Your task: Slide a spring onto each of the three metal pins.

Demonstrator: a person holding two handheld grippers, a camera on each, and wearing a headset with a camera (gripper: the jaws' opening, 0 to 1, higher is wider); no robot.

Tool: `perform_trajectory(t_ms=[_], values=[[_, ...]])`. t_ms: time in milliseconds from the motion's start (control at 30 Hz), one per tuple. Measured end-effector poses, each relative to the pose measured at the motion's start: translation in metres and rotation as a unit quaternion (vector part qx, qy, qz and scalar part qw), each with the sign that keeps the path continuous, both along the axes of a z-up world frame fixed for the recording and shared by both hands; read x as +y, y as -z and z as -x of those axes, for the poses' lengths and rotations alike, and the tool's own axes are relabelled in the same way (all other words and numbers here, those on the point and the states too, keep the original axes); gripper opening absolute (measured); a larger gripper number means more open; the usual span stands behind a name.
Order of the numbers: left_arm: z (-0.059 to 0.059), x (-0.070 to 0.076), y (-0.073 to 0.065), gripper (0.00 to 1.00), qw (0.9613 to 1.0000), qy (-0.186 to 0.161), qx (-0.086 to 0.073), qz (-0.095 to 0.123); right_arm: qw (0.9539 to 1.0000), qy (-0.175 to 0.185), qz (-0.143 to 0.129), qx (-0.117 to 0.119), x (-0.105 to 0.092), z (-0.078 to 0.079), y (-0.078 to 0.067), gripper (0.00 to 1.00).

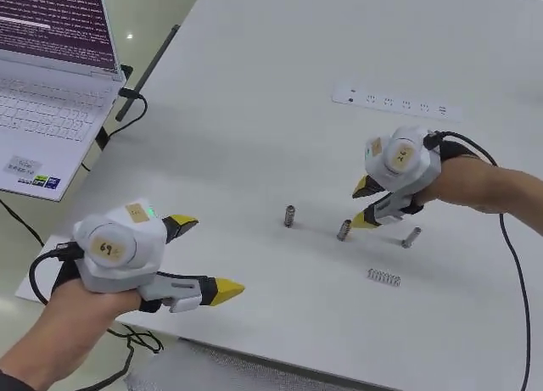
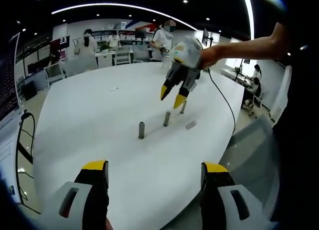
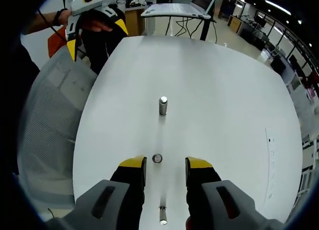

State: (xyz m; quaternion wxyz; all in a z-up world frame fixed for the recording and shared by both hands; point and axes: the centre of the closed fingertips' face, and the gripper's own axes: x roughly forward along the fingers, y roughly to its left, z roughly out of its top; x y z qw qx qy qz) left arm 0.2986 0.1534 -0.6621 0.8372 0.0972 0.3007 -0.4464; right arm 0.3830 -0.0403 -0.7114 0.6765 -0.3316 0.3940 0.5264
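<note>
**Yellow-tipped fingers open over the middle pin, one spring still loose**

The right gripper (image 3: 166, 165) hangs with its fingers apart and nothing clamped. Seen along them, the middle pin (image 3: 157, 158) stands end-on between the two tips, a little nearer one than the other. Straight beyond the tips stands the far pin (image 3: 163, 105), with a spring wound round its shaft. Back toward the palm is the third pin (image 3: 163, 215), which looks smooth and bare. In the head view the middle pin also seems to carry coils, though it is too small to be sure. Off to one side of the fingers, near the third pin but touching nothing, the loose spring (image 1: 383, 277) lies flat on the tabletop (image 1: 254, 111).

The step in hand is probably fetching that spring for the bare pin. To do it well:
- Turn the fingers so they close across the coil's flanks near one end, leaving the bore open.
- Grip lightly, since a thin coil would likely squash or spring out under a hard pinch.
- Stand the spring upright, line the bore up over the pin's top, and lower it straight.
- Open the fingers only once the coils surround the shaft.

A sideways knock could topple the slim pin.

The left gripper (image 2: 154, 167) is well away from the pins, toward the near edge, with its fingers spread and empty. It could steady the pin's foot.
</note>
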Motion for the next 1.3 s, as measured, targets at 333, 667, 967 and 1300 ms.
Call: perform_trajectory(t_ms=[333, 667, 967, 1300], values=[[0.001, -0.001, -0.002, 0.72, 1.0000, 0.001, -0.002, 0.000, 0.9934, 0.083, -0.079, -0.008, 0.006, 0.002, -0.019, 0.31], [0.001, -0.003, -0.005, 0.72, 1.0000, 0.003, -0.006, 0.000, 0.9869, 0.120, -0.107, -0.014, 0.000, 0.007, -0.026, 0.32], [0.000, -0.007, -0.007, 0.72, 0.9999, 0.008, -0.008, 0.000, 0.9796, 0.155, -0.126, -0.024, -0.017, 0.010, -0.033, 0.34], [-0.003, -0.017, -0.011, 0.72, 0.9998, 0.016, -0.011, 0.001, 0.9692, 0.194, -0.146, -0.039, -0.038, 0.019, -0.046, 0.37]])
